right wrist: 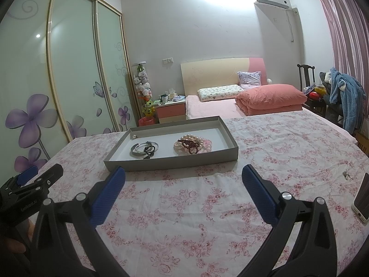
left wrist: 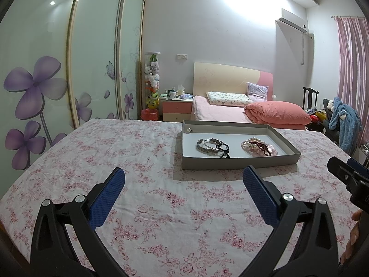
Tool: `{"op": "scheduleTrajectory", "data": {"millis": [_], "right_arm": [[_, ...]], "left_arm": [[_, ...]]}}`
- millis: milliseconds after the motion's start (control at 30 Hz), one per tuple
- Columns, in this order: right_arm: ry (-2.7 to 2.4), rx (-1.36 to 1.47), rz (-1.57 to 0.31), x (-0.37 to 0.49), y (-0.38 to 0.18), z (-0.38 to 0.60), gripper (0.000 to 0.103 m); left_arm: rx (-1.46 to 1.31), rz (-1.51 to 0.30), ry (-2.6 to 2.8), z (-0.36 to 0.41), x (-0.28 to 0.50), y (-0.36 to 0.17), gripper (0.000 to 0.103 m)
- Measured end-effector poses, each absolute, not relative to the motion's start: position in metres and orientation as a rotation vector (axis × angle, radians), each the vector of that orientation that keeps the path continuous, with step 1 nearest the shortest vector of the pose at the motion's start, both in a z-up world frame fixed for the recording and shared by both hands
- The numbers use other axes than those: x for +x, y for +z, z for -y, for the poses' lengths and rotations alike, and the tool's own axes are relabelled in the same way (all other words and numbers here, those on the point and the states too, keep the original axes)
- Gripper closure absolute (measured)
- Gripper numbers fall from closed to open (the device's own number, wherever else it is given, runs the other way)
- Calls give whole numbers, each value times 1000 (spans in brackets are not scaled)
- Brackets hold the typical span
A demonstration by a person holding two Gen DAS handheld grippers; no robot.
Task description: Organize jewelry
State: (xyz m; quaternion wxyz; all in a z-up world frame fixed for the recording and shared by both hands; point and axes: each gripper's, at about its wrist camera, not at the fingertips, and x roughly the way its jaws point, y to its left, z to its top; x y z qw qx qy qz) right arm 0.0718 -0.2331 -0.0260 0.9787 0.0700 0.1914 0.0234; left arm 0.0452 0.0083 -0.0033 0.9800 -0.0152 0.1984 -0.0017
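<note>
Jewelry (left wrist: pixel 216 146) lies in a grey tray (left wrist: pixel 239 160); both tongs (left wrist: pixel 183 182) (right wrist: pixel 183 180) gape empty, a phone (right wrist: pixel 362 202) beside the right.

A phone (right wrist: pixel 362 198) and, perhaps, keys (right wrist: pixel 346 174) lie on the floral cloth (right wrist: pixel 184 207).

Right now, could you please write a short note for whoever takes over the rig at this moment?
Left gripper: open, empty, hovering over the floral cloth short of the tray.
Right gripper: open, empty, also short of the tray.
In the tray: metal bangles with a black cord piece toward its left, a heap of pearl and dark red bead strands toward its right, one small pearl item in the far left corner.
Outside the tray: a small metallic piece on the cloth at far right, near a phone.
Done: most pieces are in the tray.
Left: probably the stray piece; the bead heap looks tangled.
</note>
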Motion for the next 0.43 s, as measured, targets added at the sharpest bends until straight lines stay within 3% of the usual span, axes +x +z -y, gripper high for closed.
{"op": "scheduleTrajectory", "data": {"millis": [433], "right_arm": [[47,142,-386,72,-25,233,4]], "left_arm": [[-28,-411,-9,-7,48,-1,2]]}}
